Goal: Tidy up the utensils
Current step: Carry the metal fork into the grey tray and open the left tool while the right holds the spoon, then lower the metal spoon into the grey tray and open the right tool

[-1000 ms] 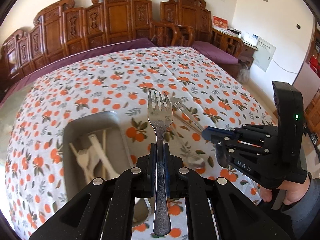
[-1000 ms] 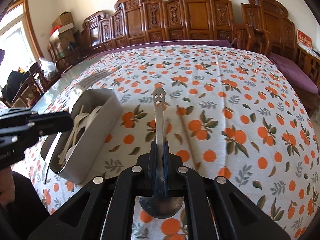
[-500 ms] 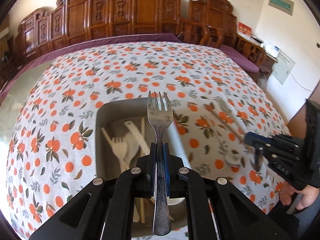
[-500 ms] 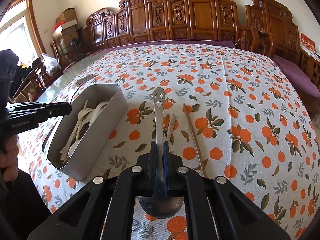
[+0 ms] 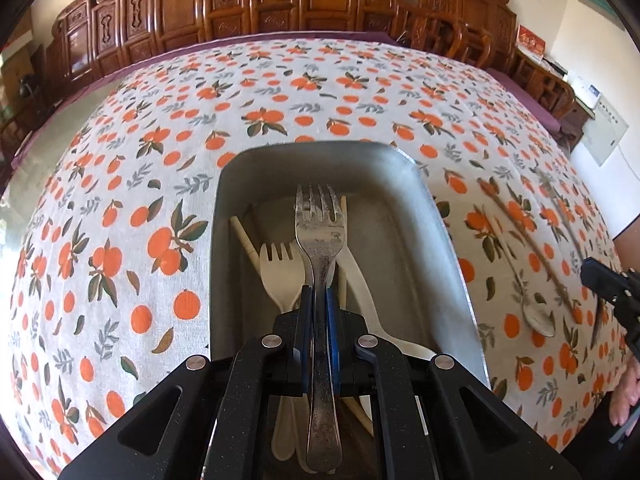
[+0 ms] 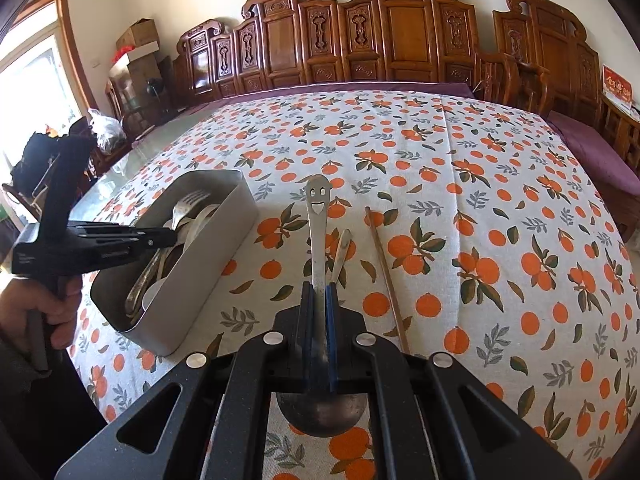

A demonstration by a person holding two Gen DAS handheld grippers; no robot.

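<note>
Here the tarnished steel fork (image 5: 319, 240) is clamped by its handle in the left gripper (image 5: 319, 300), tines toward twelve o'clock, hanging over the grey rectangular metal tray (image 5: 452, 248). Its long axis runs along the tray's length, above the cream plastic fork (image 5: 278, 276) already inside, so it only needs lowering. At three o'clock, the right gripper (image 6: 319, 292) is closed on a smiley-handled steel spoon (image 6: 317, 216) above the orange-print tablecloth (image 6: 480, 240), with a wooden chopstick (image 6: 386, 276) just beside it.
</note>
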